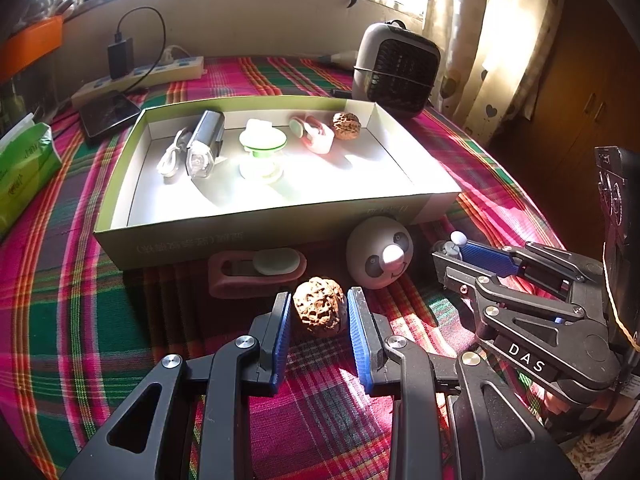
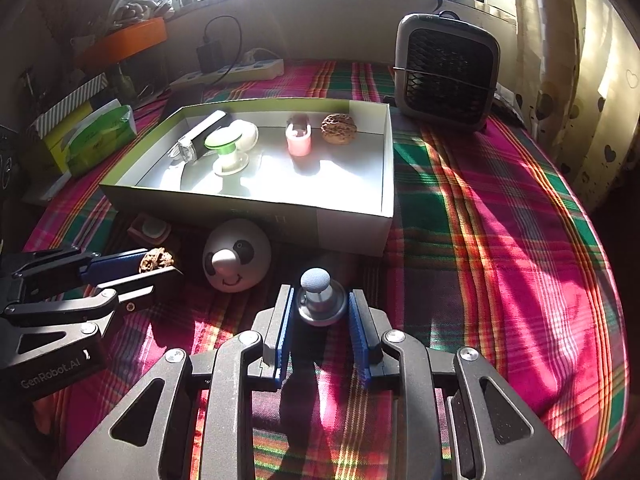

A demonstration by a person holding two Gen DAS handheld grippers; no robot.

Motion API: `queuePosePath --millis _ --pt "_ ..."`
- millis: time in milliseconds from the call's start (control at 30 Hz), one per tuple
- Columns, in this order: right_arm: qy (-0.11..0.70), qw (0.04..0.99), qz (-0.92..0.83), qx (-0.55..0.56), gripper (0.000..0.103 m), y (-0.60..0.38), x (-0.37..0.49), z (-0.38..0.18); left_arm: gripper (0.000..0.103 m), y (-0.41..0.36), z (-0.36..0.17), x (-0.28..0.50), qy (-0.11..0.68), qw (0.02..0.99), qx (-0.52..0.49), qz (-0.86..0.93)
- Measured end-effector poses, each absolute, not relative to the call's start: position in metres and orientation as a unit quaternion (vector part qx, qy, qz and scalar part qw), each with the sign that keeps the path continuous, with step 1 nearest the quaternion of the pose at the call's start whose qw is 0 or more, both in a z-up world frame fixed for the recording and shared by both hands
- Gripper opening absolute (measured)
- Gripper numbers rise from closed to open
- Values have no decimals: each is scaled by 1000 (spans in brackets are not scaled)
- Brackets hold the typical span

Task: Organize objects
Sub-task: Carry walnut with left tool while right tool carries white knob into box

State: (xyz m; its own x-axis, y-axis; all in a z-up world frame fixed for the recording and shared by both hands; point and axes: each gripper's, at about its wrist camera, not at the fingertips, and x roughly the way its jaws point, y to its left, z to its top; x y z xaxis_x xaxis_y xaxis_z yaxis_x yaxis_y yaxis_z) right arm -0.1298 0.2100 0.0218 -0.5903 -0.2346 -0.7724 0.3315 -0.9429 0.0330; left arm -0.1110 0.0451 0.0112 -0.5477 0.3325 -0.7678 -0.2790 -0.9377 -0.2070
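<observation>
A wrinkled brown walnut (image 1: pixel 319 306) lies on the plaid cloth, and my left gripper (image 1: pixel 318 296) is shut on it, blue pads against both its sides. My right gripper (image 2: pixel 320 292) is shut on a small grey metal knob (image 2: pixel 321 300) with a rounded blue-grey top, also down on the cloth. Just beyond both stands a shallow green box (image 1: pixel 260 236) with a white inside. It holds a silver lamp (image 1: pixel 204 142), a white cable, a green-and-white spool (image 1: pixel 262 148), a pink piece (image 1: pixel 316 132) and a second walnut (image 1: pixel 346 125).
A white panda-faced ball (image 1: pixel 380 254) and a pink case (image 1: pixel 256 270) lie on the cloth against the box's front wall. Behind the box are a small grey fan (image 1: pixel 396 72), a power strip (image 1: pixel 160 72) and a dark tablet (image 1: pixel 110 114). A green tissue pack (image 1: pixel 24 164) sits at left.
</observation>
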Motion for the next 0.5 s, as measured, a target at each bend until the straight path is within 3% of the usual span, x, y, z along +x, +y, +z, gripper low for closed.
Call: queuePosePath --millis 500 --pt "43 164 -894 415 27 212 -125 26 25 47 19 -105 -22 174 -432 885"
